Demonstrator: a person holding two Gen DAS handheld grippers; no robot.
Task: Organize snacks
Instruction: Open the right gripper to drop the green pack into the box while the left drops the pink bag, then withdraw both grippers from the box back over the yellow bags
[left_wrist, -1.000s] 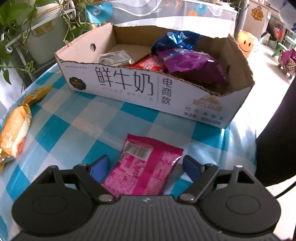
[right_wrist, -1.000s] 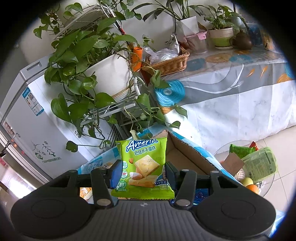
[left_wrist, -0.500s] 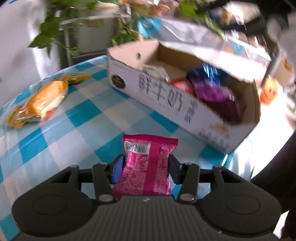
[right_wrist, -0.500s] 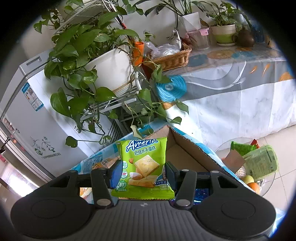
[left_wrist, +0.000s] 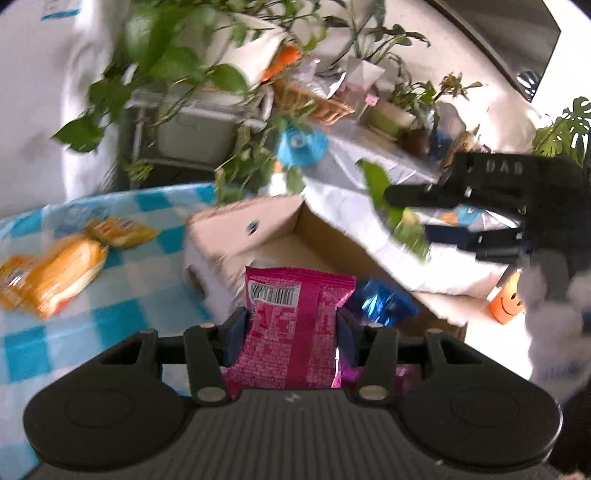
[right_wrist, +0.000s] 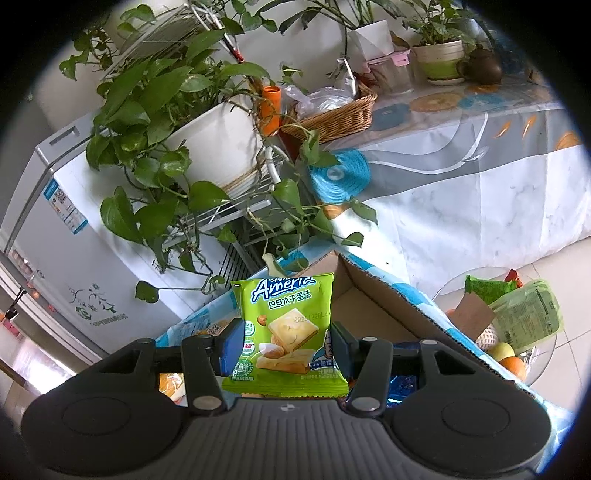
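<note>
My left gripper (left_wrist: 291, 332) is shut on a pink snack packet (left_wrist: 295, 325) and holds it in the air just in front of the open cardboard box (left_wrist: 236, 236). A blue packet (left_wrist: 384, 301) lies in the box behind it. My right gripper (right_wrist: 286, 341) is shut on a green Ameria cake packet (right_wrist: 286, 332), held upright above the same box (right_wrist: 373, 306). In the left wrist view the right gripper (left_wrist: 476, 218) hangs over the box's far right with the green packet (left_wrist: 402, 218) blurred in it.
Orange snack packets (left_wrist: 55, 273) lie on the blue checked tablecloth (left_wrist: 140, 295) left of the box. Potted plants (right_wrist: 166, 122) on a rack, a white fridge (right_wrist: 55, 258) and a covered table (right_wrist: 480, 166) stand behind. A glass side table with fruit (right_wrist: 506, 332) is at right.
My left gripper closed on the pink packet, lifted it off the tablecloth and swung up toward the box. My right gripper holds the green packet nearly still, drifting slightly lower.
</note>
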